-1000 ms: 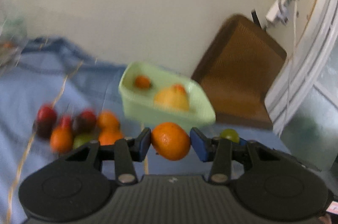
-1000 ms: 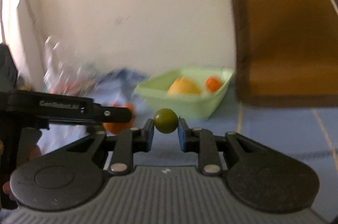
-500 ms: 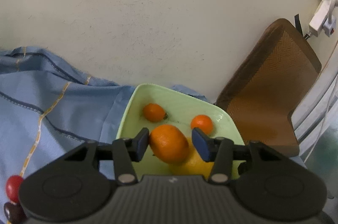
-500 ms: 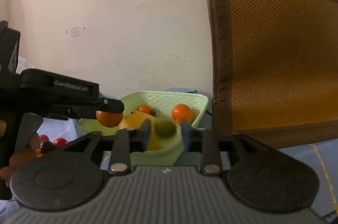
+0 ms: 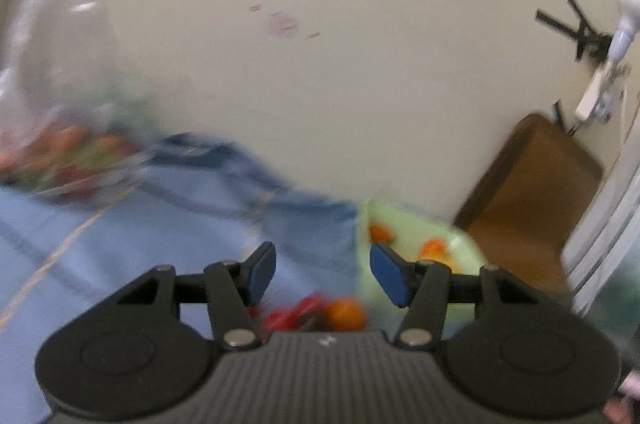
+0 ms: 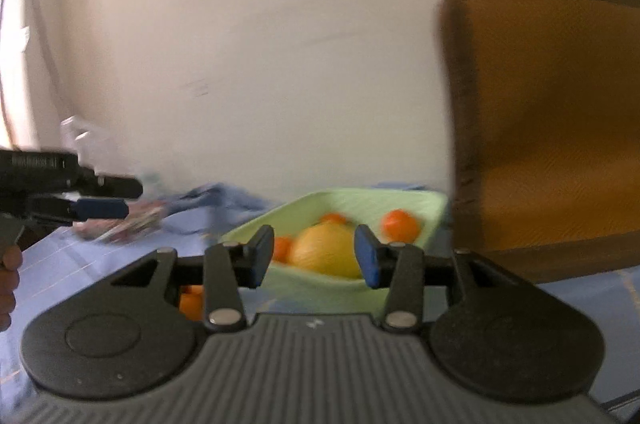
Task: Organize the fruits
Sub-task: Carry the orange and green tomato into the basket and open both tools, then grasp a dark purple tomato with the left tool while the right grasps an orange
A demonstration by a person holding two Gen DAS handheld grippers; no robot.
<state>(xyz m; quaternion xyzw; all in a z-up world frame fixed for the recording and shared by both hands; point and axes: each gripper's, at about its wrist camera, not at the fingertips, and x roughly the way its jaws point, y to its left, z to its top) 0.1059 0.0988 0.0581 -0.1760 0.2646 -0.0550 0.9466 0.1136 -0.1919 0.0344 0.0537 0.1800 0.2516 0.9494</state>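
Right, the pale green basket (image 6: 424, 202) sits just ahead of the right tongs (image 6: 314, 254), w/ a big yellow fruit (image 6: 326, 250) in the middle and small oranges (image 6: 400, 224) around it, one on each side and one behind. The right tongs stand partly open, nothing betw. the blue pads (image 6: 366, 256); the jaws have just been opening. No green fruit can be made out in the basket, too blurred to tell.

From the left wrist view the left tongs (image 5: 322, 274) are also part open and empty, jaws just been opening too. The basket (image 5: 468, 248) lies ahead and to the right of them, only a corner showing, w/ a couple of orange blobs inside. Just below the gap, near the tongs' body, a loose orange (image 5: 346, 314) and some red fruit (image 5: 294, 314) lie on the blue cloth (image 5: 120, 244).

Only this view shows a clear plastic bag (image 5: 56, 128) far left w/ red and green fruit in it, very smeared. Only the right view shows the left tongs from the side (image 6: 108, 198), off to the left, w/ a hand (image 6: 8, 284) behind, and a brown chair back (image 6: 552, 128) just right of the basket.
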